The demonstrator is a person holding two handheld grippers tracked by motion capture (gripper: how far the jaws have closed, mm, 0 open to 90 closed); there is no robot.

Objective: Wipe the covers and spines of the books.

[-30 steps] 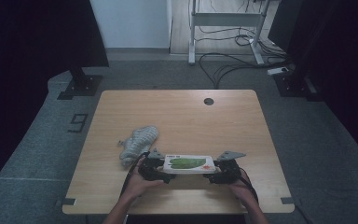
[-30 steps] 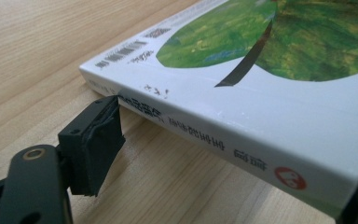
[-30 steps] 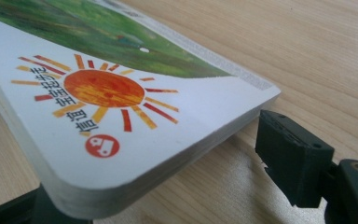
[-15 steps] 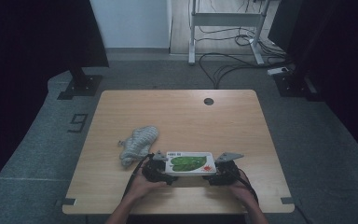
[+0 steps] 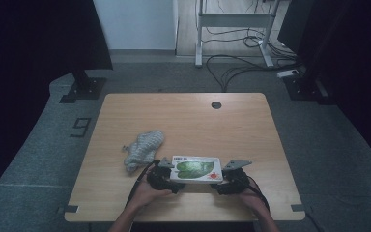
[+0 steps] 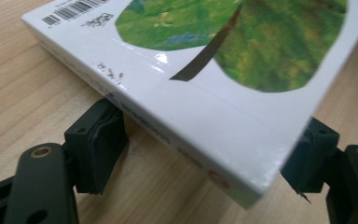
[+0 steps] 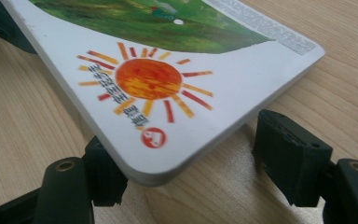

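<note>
Left jaws: your left gripper has its jaws spread around a corner of the book; the left gripper view shows the pad on the barcode side just under the book's edge and the other pad at the far edge. Whether they press on it you cannot tell. They have just been opening a little, with the book between them.
Right jaws: your right gripper straddles the opposite corner, the one with the orange sun. One pad sits under the rim; the other stands clear of the edge with bare wood between, so these jaws are open.
Book: it lies at the near middle of the surface, cover with the green leaf facing up, bridging your two grippers.
Hands: both come in from the near edge, one on each gripper.
Cloth: a grey knitted cloth lies just left of the book, close to your left gripper.
Hole: a dark round hole sits near the far edge.
</note>
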